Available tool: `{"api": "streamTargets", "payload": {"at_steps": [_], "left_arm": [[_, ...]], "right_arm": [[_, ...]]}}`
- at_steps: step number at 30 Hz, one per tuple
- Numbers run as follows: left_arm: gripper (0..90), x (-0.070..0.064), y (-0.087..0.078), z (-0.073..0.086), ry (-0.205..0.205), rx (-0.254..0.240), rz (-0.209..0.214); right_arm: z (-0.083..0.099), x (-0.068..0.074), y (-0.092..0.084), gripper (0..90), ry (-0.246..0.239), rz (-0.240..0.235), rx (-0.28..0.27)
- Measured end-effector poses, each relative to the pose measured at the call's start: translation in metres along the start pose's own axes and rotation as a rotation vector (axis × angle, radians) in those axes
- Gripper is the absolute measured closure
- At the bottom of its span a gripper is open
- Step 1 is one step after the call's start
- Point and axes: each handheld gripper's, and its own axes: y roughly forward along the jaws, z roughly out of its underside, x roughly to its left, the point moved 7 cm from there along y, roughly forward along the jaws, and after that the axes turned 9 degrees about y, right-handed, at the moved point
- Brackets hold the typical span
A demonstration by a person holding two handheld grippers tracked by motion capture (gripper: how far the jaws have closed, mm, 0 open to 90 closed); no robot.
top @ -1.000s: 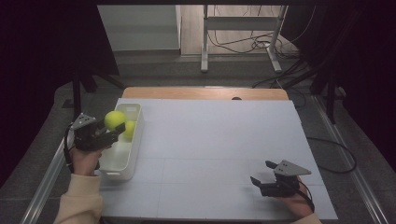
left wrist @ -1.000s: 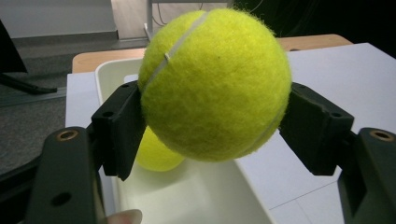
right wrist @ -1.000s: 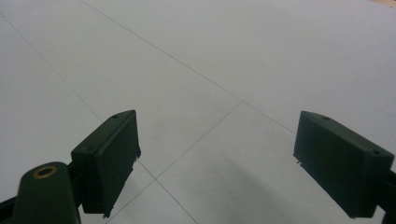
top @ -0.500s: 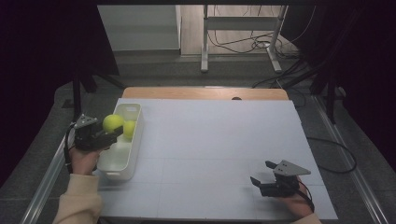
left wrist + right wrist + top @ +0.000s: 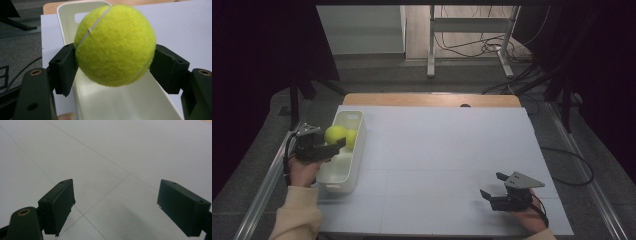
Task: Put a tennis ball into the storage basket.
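Note:
A yellow-green tennis ball (image 5: 115,46) sits clamped between the black jaws of my left gripper (image 5: 115,67), held just above a long white bin (image 5: 130,100). From above, that held ball (image 5: 334,134) hovers over the bin (image 5: 337,172) at the table's left edge, with the left gripper (image 5: 334,144) shut on it. A second tennis ball (image 5: 351,138) lies inside the bin beside it. My right gripper (image 5: 493,186) rests open near the front right of the table, and its two pads (image 5: 58,205) stand wide apart over bare white surface.
The white table top (image 5: 442,150) carries faint grid lines, with a wooden strip (image 5: 432,99) along its far edge. Metal rails (image 5: 262,190) run along both sides. Behind the table stand a metal frame (image 5: 469,40) and loose cables on the floor.
The left gripper has dropped slightly with the ball, bringing it closer over the bin. The right gripper has stayed still.

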Motion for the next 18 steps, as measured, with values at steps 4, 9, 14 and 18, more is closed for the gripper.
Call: {"api": "streamTargets", "payload": {"at_steps": [4,9,14,18], "left_arm": [[27.1,-0.0006,0.0005,0.0005,0.009,0.019,0.004],[27.1,-0.0023,0.0026,0.0027,0.027,0.054,0.016],[27.0,-0.0030,0.0041,0.0050,0.031,0.081,0.027],[26.9,-0.0026,0.0043,0.0062,0.026,0.094,0.034]], "right_arm": [[0.0000,0.0000,0.0000,14.6,0.001,0.000,0.000],[0.0000,0.0003,0.0001,14.6,0.001,-0.004,-0.001],[0.0001,0.0004,0.0002,14.7,0.000,-0.004,0.000],[0.0000,0.0004,0.0003,14.7,0.001,-0.004,-0.002]]}}
